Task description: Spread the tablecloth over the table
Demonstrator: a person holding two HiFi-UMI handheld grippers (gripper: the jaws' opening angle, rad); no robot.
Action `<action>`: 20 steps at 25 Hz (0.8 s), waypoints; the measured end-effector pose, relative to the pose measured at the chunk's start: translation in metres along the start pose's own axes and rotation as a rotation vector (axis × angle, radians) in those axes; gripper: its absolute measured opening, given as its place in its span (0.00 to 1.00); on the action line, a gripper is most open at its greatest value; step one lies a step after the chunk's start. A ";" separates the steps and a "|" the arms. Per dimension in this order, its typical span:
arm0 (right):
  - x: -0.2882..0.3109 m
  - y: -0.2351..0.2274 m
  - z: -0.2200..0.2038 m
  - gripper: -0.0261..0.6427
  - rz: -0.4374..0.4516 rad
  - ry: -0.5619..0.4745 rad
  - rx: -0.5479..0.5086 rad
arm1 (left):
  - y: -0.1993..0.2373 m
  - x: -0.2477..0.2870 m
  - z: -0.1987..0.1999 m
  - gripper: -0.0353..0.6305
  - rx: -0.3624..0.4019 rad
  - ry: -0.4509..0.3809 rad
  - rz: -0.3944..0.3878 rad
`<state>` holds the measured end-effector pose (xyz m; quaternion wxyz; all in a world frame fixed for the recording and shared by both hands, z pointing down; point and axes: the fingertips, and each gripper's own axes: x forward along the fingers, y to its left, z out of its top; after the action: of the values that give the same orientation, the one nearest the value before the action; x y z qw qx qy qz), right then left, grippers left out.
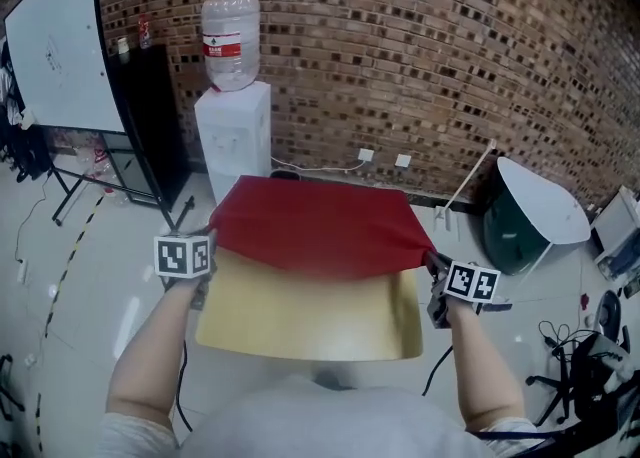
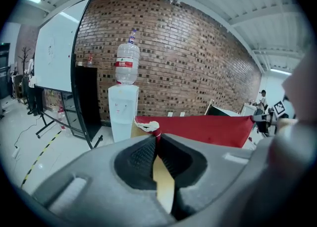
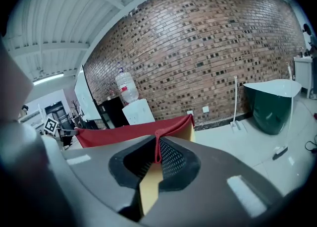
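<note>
Brick wall (image 1: pixel 420 56) closes the far side of the room, and a white water dispenser (image 1: pixel 232 136) with a clear bottle (image 1: pixel 231 41) on top stands against it, just beyond the far left corner of the red tablecloth (image 1: pixel 320 216). Left of the dispenser are a black cabinet (image 1: pixel 150 121) and a whiteboard (image 1: pixel 60 46) on a stand. The pale, glossy floor (image 1: pixel 100 276) lies open on the left, with only a dark cable near the person's left arm. The right side is more crowded: a dark green tub (image 1: pixel 520 226) with a white top, a white pole (image 1: pixel 468 181) leaning at the wall, and cables and a chair base at the lower right.

The tablecloth is spread flat and taut, its far edge toward the wall and its near edge stretched between the two grippers. Nearer the person lies a tan surface (image 1: pixel 310 316) with rounded near corners; whether it is bare table top or the cloth's own underside cannot be told.

The left gripper (image 1: pixel 212 238) pinches the cloth's near left corner. In the left gripper view its jaws are together on the red edge (image 2: pixel 157 134), with a tan strip running back from the pinch between the pads. The right gripper (image 1: pixel 431 258) is clamped the same way on the near right corner, red fabric (image 3: pixel 158 146) squeezed between its closed jaws and tan below it
</note>
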<state>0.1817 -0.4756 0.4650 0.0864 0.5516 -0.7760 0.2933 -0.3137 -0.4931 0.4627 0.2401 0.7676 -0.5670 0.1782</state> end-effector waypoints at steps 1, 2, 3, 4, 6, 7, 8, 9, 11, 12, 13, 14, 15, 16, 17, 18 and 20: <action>-0.003 -0.003 -0.010 0.05 -0.011 0.009 0.005 | -0.002 -0.003 -0.011 0.08 -0.003 0.010 -0.006; -0.006 -0.007 -0.021 0.05 -0.022 0.019 0.009 | -0.003 -0.005 -0.023 0.08 -0.017 0.020 -0.015; -0.009 -0.010 -0.031 0.05 -0.032 0.031 0.014 | -0.004 -0.008 -0.036 0.08 -0.037 0.029 -0.023; -0.012 -0.012 -0.041 0.05 -0.039 0.045 0.022 | -0.005 -0.010 -0.050 0.08 -0.057 0.040 -0.028; -0.020 -0.016 -0.064 0.05 -0.044 0.070 0.048 | -0.004 -0.014 -0.079 0.08 -0.072 0.073 -0.018; -0.023 -0.017 -0.075 0.05 -0.042 0.078 0.066 | -0.004 -0.015 -0.091 0.08 -0.068 0.087 -0.010; -0.027 -0.017 -0.085 0.05 -0.038 0.083 0.085 | -0.005 -0.017 -0.102 0.08 -0.063 0.098 -0.004; -0.030 -0.017 -0.096 0.05 -0.034 0.086 0.102 | -0.006 -0.019 -0.112 0.08 -0.060 0.106 -0.002; -0.036 -0.016 -0.115 0.05 -0.036 0.094 0.125 | -0.008 -0.023 -0.130 0.08 -0.057 0.121 -0.005; -0.039 -0.016 -0.124 0.05 -0.042 0.098 0.130 | -0.009 -0.025 -0.137 0.08 -0.058 0.126 -0.010; -0.042 -0.017 -0.131 0.05 -0.049 0.103 0.132 | -0.009 -0.027 -0.142 0.08 -0.065 0.128 -0.017; -0.045 -0.017 -0.137 0.05 -0.055 0.108 0.131 | -0.009 -0.029 -0.147 0.08 -0.080 0.127 -0.026; -0.047 -0.018 -0.142 0.05 -0.060 0.115 0.127 | -0.008 -0.032 -0.150 0.08 -0.100 0.122 -0.036; -0.049 -0.019 -0.147 0.05 -0.064 0.123 0.120 | -0.006 -0.034 -0.153 0.08 -0.117 0.119 -0.044; -0.051 -0.020 -0.151 0.05 -0.068 0.132 0.114 | -0.006 -0.037 -0.157 0.08 -0.124 0.120 -0.049; -0.053 -0.022 -0.156 0.05 -0.073 0.142 0.108 | -0.006 -0.039 -0.163 0.08 -0.122 0.127 -0.051; -0.057 -0.025 -0.167 0.05 -0.084 0.162 0.104 | -0.008 -0.043 -0.174 0.08 -0.112 0.144 -0.055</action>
<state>0.1942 -0.3433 0.5832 0.1323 0.5620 -0.7265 0.3727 -0.3194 -0.3579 0.5807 0.3274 0.7536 -0.5359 0.1943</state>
